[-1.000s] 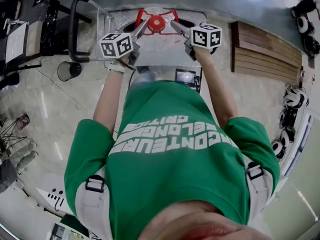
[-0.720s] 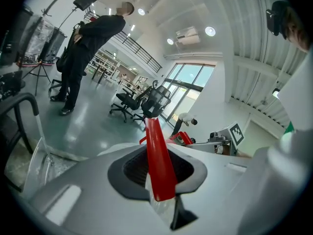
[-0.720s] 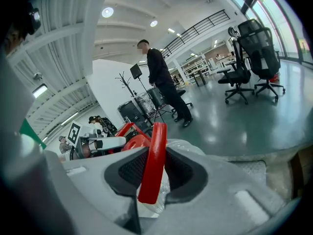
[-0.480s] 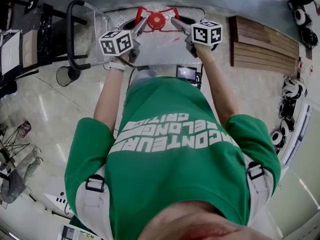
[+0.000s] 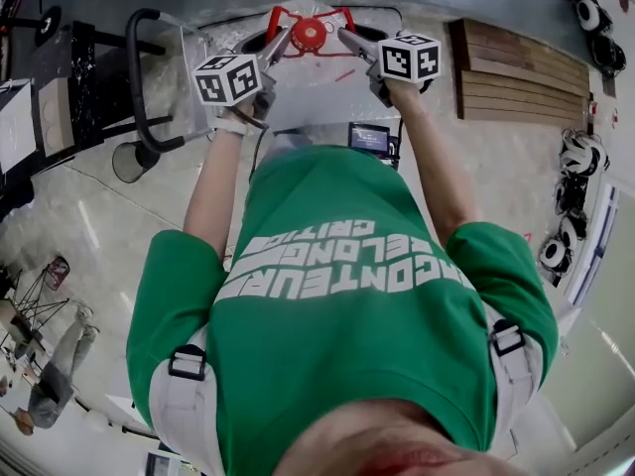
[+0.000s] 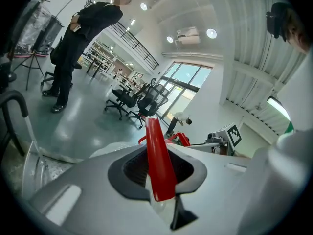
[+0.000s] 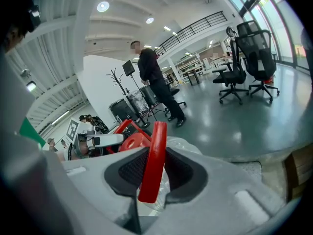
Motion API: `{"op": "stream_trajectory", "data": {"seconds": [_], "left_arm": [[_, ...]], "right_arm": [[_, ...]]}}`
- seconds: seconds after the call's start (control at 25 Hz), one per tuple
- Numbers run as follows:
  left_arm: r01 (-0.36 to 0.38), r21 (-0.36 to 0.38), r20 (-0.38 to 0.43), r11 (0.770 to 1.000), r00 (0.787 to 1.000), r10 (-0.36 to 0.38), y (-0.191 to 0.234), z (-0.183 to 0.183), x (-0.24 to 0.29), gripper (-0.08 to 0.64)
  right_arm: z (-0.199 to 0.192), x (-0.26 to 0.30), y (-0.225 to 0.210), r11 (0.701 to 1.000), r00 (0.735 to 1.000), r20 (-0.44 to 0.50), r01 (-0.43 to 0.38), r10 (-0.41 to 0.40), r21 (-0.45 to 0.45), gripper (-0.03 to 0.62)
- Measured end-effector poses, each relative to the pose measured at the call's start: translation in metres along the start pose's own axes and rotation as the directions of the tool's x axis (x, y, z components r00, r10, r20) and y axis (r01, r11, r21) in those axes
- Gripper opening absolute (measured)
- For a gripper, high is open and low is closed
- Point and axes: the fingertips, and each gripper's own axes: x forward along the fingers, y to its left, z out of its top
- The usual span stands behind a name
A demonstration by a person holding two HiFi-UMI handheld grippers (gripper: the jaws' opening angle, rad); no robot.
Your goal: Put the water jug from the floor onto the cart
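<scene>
The water jug is clear, with a red cap and a red handle frame. It hangs in front of the person, over the grey deck of the cart; I cannot tell whether it touches the deck. My left gripper is shut on the frame's left red bar. My right gripper is shut on the right red bar. In the right gripper view the cap and the left gripper show beyond the jaws.
The cart's black push handle rises at the left, beside a black table and a round dark bin. A wooden pallet lies at the right. A person in black and office chairs stand beyond.
Both grippers have carried the jug a little farther from the person, over the cart deck. The grips on the red bars look the same.
</scene>
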Motion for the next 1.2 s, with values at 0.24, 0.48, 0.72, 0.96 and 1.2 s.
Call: {"op": "stream_trajectory", "data": {"seconds": [0.24, 0.48, 0.72, 0.96, 1.2], "left_arm": [[-0.002, 0.017, -0.014, 1.000, 1.000, 0.002, -0.001, -0.001, 0.010, 0.084], [-0.058, 0.006, -0.016, 0.998, 0.998, 0.058, -0.004, -0.013, 0.022, 0.084], [-0.139, -0.025, -0.026, 0.990, 0.990, 0.138, 0.010, -0.036, 0.032, 0.083], [-0.190, -0.055, -0.059, 0.980, 0.981, 0.187, 0.023, -0.064, 0.044, 0.081], [-0.211, -0.083, -0.112, 0.974, 0.973, 0.201, 0.036, -0.088, 0.057, 0.080]], "right_arm": [[0.001, 0.000, -0.010, 1.000, 1.000, 0.012, 0.007, -0.007, 0.000, 0.080], [-0.008, -0.005, -0.029, 0.999, 0.999, -0.019, -0.032, 0.032, -0.003, 0.080], [-0.023, 0.010, -0.044, 0.995, 0.991, -0.085, -0.102, 0.101, -0.005, 0.080], [-0.045, 0.022, -0.062, 0.992, 0.982, -0.144, -0.121, 0.118, -0.014, 0.080], [-0.067, 0.031, -0.080, 0.993, 0.975, -0.188, -0.116, 0.116, 0.008, 0.080]]}}
